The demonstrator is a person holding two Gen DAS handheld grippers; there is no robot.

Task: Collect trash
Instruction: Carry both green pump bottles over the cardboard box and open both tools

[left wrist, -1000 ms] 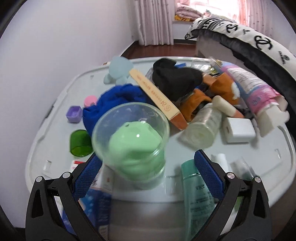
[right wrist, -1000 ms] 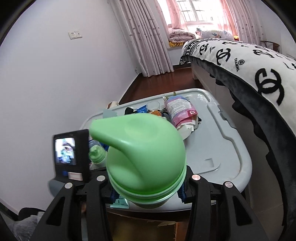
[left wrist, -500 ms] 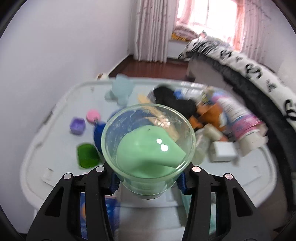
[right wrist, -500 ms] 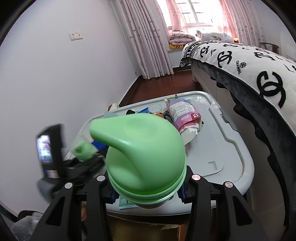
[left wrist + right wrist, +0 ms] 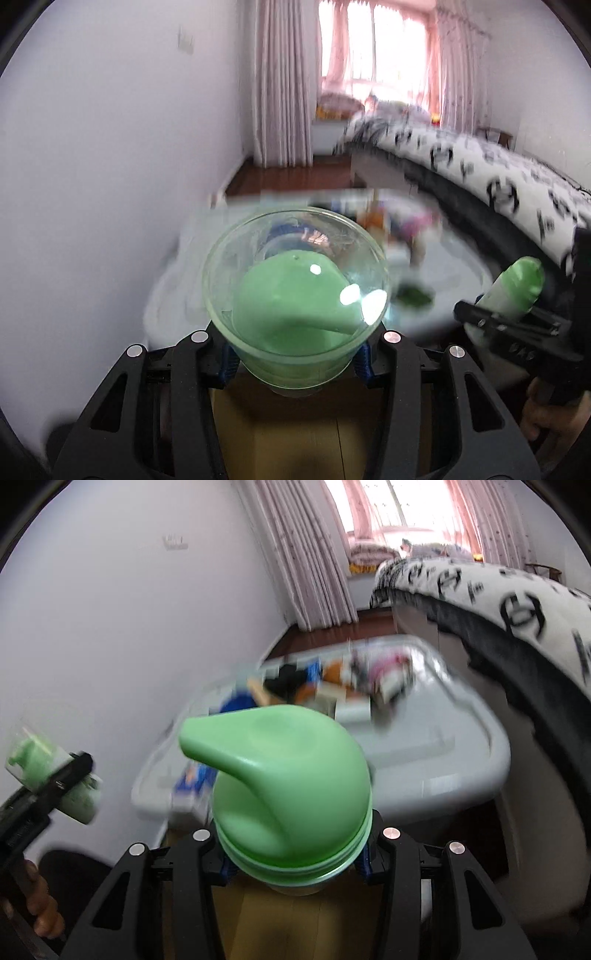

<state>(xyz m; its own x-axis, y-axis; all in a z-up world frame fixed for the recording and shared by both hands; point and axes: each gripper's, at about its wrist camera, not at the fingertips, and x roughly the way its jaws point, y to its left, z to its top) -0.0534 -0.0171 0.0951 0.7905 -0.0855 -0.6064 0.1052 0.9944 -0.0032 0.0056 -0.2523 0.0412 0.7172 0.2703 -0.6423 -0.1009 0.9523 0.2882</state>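
My left gripper point(image 5: 295, 365) is shut on a clear plastic cup point(image 5: 295, 299) with a green spouted lid inside it, held up in the air. My right gripper point(image 5: 295, 860) is shut on a green spouted bottle cap point(image 5: 288, 786), also lifted. Each gripper shows in the other's view: the right one with its green cap point(image 5: 513, 288) at the right edge of the left wrist view, the left one with its cup point(image 5: 48, 775) at the left edge of the right wrist view. A brown cardboard box point(image 5: 317, 439) lies below both grippers.
A grey storage bin lid point(image 5: 443, 760) behind holds a blurred heap of clutter point(image 5: 332, 683): blue and black cloth, an orange toy, a pink pouch, white boxes. A bed with a black-and-white cover point(image 5: 517, 602) runs along the right. A white wall point(image 5: 110, 147) is on the left.
My left gripper closed on the clear cup, lifted it off the bin lid and pulled back over the cardboard box. The right gripper kept its green cap and swung a little.
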